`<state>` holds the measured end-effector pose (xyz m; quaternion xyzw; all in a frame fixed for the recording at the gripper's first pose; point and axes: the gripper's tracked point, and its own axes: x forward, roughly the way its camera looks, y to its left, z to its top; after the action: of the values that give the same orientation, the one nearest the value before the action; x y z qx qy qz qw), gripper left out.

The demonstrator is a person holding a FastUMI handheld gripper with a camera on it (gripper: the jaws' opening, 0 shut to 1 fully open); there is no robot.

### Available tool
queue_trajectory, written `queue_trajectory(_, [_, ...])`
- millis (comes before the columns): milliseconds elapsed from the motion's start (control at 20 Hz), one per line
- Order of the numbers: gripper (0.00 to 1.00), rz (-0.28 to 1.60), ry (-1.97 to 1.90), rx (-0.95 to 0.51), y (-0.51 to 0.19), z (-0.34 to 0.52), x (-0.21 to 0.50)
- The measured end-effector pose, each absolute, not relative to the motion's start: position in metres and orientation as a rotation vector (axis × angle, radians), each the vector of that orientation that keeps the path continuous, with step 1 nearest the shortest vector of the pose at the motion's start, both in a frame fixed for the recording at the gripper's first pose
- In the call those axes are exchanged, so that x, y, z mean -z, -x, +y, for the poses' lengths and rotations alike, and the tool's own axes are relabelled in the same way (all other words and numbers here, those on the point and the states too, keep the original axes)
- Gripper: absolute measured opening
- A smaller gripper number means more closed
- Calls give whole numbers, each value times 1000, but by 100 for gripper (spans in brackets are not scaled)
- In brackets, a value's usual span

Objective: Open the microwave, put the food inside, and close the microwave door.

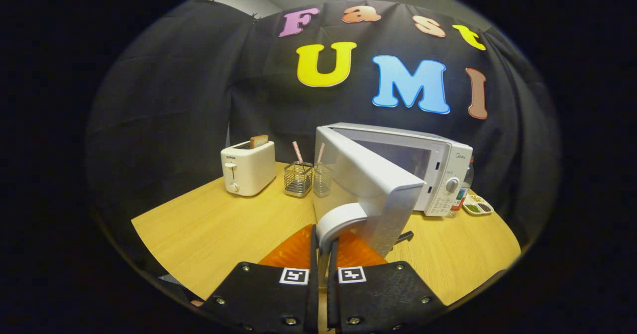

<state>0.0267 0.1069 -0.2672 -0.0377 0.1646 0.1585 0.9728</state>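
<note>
- Gripper view: gripper (324, 254) low centre, jaws pinched tight on the white door handle (340, 223).
- Microwave (438, 174) right of centre on the wooden table (209, 224); its door (368, 189) is swung partly open toward the camera.
- Step: opening the door. Next, probably pull it wider, then release.
- Food: possibly the orange thing (293, 252) under the fingers, can't tell.
- Toaster (247, 167) sits left of centre.

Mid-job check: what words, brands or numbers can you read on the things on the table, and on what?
"SUPOR": front of the white two-slot toaster.
Brand mark and keypad on the white microwave: too small to read.
Label on the small bottle beyond the microwave: blurred.
Square markers on the tongs, shut on the white curved door handle: patterns, no words.
</note>
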Motion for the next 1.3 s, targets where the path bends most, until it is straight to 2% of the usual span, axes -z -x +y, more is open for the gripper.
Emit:
queue_trajectory(250, [7, 345, 105, -308, -14, 147, 266])
queue_trajectory(850, [7, 525, 74, -278, -12, 137, 266])
queue_trajectory(1300, [7, 394, 74, -192, -1, 182, 262])
